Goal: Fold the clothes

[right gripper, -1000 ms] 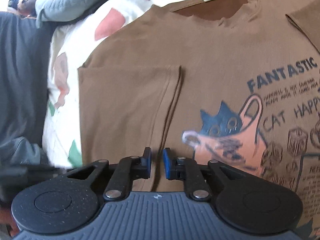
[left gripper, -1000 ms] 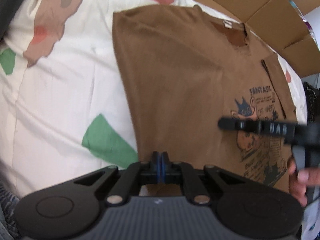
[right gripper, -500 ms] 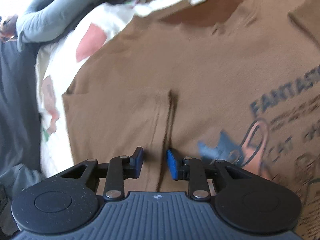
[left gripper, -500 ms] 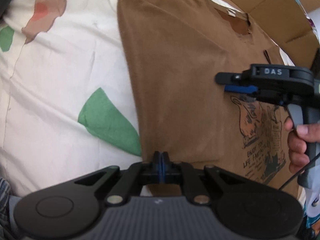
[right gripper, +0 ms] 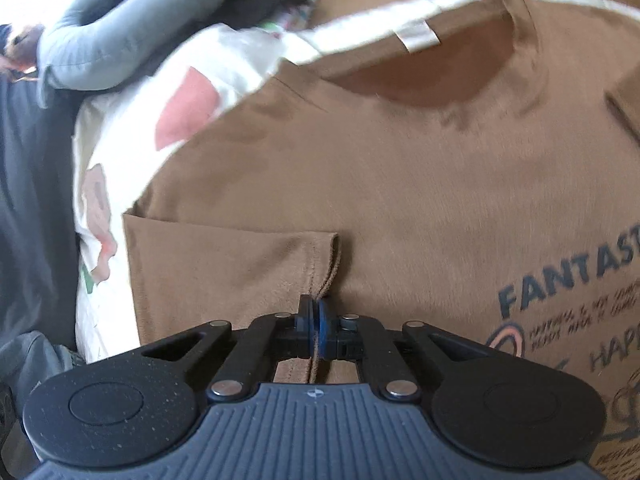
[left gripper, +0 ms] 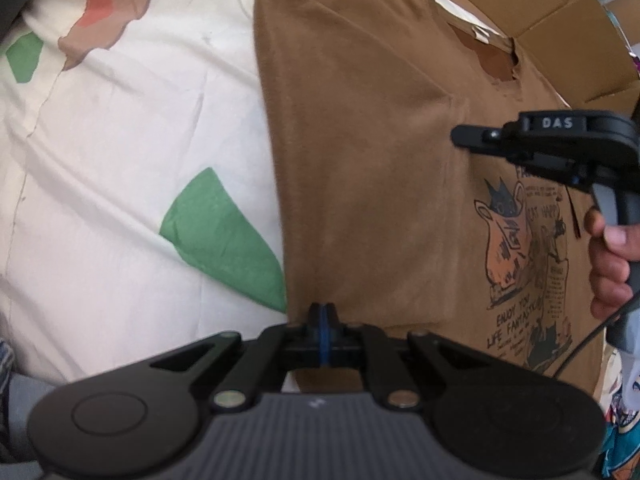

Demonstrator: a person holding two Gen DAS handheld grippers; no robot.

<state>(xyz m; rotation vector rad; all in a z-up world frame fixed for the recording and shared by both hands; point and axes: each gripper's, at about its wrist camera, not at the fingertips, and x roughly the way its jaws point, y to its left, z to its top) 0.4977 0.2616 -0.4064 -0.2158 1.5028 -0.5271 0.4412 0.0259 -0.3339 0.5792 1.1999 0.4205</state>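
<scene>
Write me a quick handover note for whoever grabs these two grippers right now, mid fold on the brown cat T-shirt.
Left gripper: shut on the brown T-shirt, at its near hem by the folded left edge.
Right gripper: shut on the hem of the sleeve that lies folded over the chest.
The shirt lies print up on the patterned bedsheet, collar away from you, with a cardboard box beyond it.
Done: one side and its sleeve are folded inward.
Left: probably the other side, then folding the shirt in half lengthwise. Keep both grips until the panel is laid flat.
</scene>
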